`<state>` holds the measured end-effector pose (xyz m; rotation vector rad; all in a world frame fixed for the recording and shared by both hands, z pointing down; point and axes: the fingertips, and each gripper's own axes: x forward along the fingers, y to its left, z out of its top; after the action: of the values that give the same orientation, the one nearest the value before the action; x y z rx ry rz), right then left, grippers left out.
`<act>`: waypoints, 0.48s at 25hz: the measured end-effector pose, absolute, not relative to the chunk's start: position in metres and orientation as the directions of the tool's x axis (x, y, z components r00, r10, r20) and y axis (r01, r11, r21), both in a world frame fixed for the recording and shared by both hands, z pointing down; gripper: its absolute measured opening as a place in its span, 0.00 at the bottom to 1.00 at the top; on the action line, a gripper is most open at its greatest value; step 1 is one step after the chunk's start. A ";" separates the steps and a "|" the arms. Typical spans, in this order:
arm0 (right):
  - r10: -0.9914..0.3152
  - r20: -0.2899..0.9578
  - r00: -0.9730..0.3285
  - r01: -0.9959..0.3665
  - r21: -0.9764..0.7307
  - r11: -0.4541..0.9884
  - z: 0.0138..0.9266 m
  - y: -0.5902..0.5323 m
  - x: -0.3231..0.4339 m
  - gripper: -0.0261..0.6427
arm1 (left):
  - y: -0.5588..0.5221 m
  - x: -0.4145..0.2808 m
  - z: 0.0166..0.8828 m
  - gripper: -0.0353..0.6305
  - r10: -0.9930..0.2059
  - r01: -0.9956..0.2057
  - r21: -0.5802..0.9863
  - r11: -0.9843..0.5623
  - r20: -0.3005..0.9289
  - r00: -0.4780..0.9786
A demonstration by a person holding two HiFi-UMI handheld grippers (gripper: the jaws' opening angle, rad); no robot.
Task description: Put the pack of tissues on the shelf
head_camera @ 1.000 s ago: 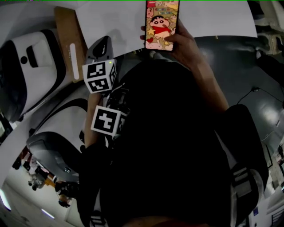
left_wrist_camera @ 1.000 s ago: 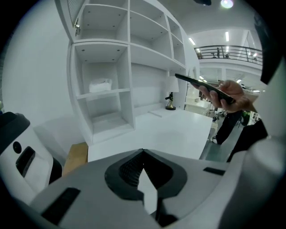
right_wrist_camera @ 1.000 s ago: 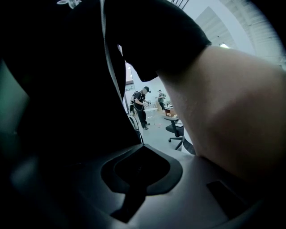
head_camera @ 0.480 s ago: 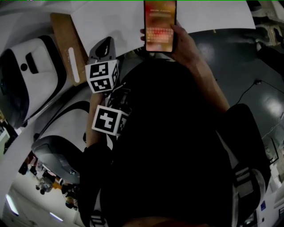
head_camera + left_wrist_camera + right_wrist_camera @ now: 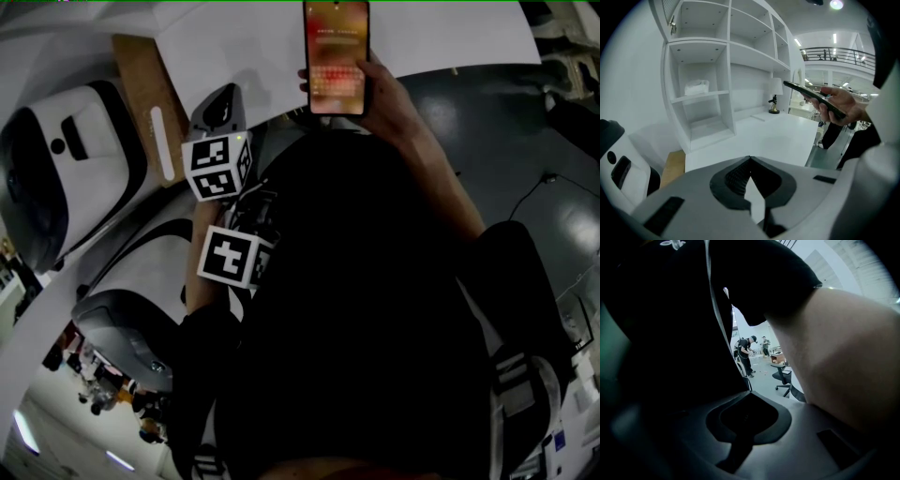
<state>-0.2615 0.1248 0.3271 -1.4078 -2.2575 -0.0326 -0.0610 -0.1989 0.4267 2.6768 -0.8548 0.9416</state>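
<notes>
A white pack of tissues (image 5: 697,87) lies on a board in the left column of the white shelf unit (image 5: 726,70), seen only in the left gripper view. My left gripper (image 5: 750,159) is shut and empty, well short of the shelf, pointing over the white table (image 5: 778,136). In the head view the left gripper (image 5: 218,98) sits at the table edge, its marker cube (image 5: 217,166) behind it. My right gripper (image 5: 749,397) is shut and empty, tucked against a dark torso and a bare arm (image 5: 843,352). Its marker cube (image 5: 230,255) shows in the head view; its jaws are hidden there.
A hand holds a lit phone (image 5: 336,56) above the table. A wooden board (image 5: 150,103) lies at the table's left end beside white rounded housings (image 5: 66,169). A small lamp (image 5: 775,93) stands at the back. People and an office chair (image 5: 783,376) are far off.
The phone screen went from a cartoon picture to a lighter screen with rows of keys. The head view shifted slightly; both grippers stayed held against the body.
</notes>
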 end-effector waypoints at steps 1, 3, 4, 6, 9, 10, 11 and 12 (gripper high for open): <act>0.840 0.406 -0.359 0.853 -0.222 0.472 0.327 0.124 -0.262 0.07 | -0.200 -0.062 0.426 0.07 -0.463 -0.576 -0.022 -0.817 0.620 0.634; 0.838 0.409 -0.361 0.855 -0.214 0.473 0.327 0.123 -0.261 0.07 | -0.202 -0.061 0.425 0.07 -0.468 -0.579 -0.025 -0.815 0.617 0.633; 0.837 0.412 -0.360 0.855 -0.213 0.473 0.327 0.122 -0.261 0.07 | -0.203 -0.061 0.424 0.07 -0.470 -0.580 -0.027 -0.814 0.616 0.632; 0.836 0.414 -0.359 0.856 -0.212 0.472 0.328 0.122 -0.260 0.07 | -0.204 -0.062 0.423 0.07 -0.473 -0.581 -0.029 -0.813 0.615 0.631; 0.836 0.413 -0.361 0.857 -0.207 0.472 0.327 0.122 -0.260 0.07 | -0.204 -0.062 0.423 0.07 -0.473 -0.583 -0.031 -0.812 0.618 0.628; 0.836 0.413 -0.361 0.857 -0.206 0.472 0.327 0.122 -0.260 0.07 | -0.204 -0.062 0.423 0.07 -0.474 -0.583 -0.031 -0.812 0.619 0.627; 0.836 0.414 -0.360 0.858 -0.206 0.471 0.327 0.122 -0.259 0.07 | -0.205 -0.062 0.423 0.07 -0.474 -0.583 -0.031 -0.812 0.619 0.627; 0.837 0.414 -0.358 0.859 -0.205 0.469 0.327 0.122 -0.259 0.07 | -0.205 -0.062 0.423 0.07 -0.474 -0.584 -0.031 -0.811 0.619 0.626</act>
<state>-0.2594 0.1218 0.3268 -1.4107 -2.2586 -0.0641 -0.0623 -0.2050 0.4233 2.6739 -0.8786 0.9431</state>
